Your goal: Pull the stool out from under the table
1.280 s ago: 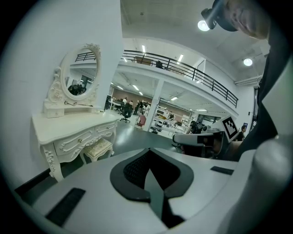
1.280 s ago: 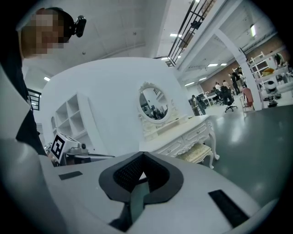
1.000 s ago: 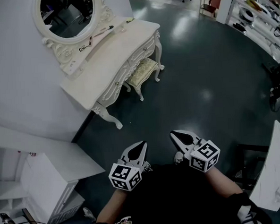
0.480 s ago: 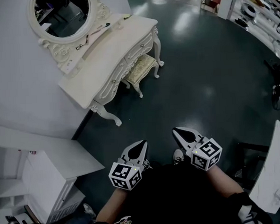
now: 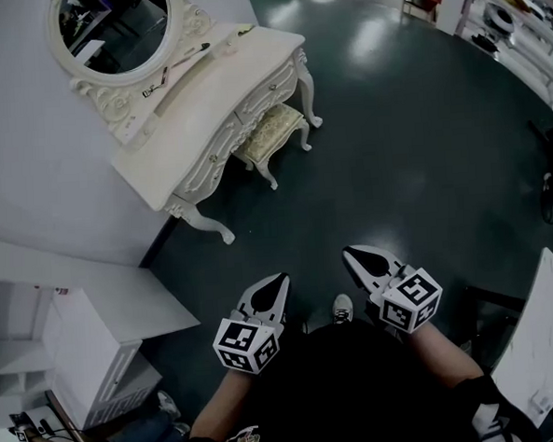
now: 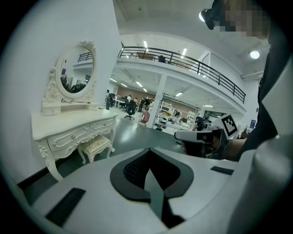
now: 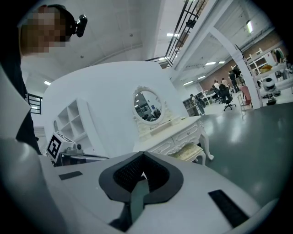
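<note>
A small white stool (image 5: 271, 134) with a pale patterned cushion stands partly under the white dressing table (image 5: 200, 117) at the upper left of the head view. The stool (image 6: 96, 145) shows at the left in the left gripper view, and the stool (image 7: 188, 151) sits centre-right in the right gripper view. My left gripper (image 5: 275, 286) and right gripper (image 5: 355, 256) are both shut and hold nothing. They hang close to the person's body, far from the stool, with dark floor between.
An oval mirror (image 5: 115, 29) stands on the dressing table against a white wall. A white shelf unit (image 5: 69, 340) is at the lower left. A white panel (image 5: 543, 339) leans at the lower right. Racks and chairs line the far right. A shoe (image 5: 342, 308) shows between the grippers.
The dressing table and stool have shifted up and left in the head view, and both grippers have slid slightly as the person moves across the floor. The jaws stay shut.
</note>
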A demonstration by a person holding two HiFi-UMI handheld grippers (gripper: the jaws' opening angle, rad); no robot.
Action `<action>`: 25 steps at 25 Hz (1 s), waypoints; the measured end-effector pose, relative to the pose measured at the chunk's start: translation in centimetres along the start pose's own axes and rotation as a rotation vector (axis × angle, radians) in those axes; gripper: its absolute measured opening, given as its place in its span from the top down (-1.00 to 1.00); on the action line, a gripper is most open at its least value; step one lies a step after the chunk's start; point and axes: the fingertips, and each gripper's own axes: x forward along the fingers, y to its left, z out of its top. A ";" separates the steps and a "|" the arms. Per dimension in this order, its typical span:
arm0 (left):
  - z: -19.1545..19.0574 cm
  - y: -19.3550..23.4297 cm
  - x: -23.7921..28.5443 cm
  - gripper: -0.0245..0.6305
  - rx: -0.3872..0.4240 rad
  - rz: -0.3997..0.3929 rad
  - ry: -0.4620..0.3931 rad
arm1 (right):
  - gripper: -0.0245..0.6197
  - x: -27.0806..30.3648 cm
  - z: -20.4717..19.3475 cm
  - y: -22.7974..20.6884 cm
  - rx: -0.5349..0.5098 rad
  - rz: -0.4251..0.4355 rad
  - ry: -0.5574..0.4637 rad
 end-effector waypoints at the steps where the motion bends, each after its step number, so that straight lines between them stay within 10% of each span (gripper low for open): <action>1: 0.0 -0.3 0.3 0.91 0.001 0.007 -0.001 | 0.84 -0.3 0.1 -0.6 -0.006 0.000 0.003; 25: 4.8 10.7 8.9 0.91 -0.052 0.032 -0.001 | 0.84 8.7 7.5 -9.1 -0.046 -0.103 -0.021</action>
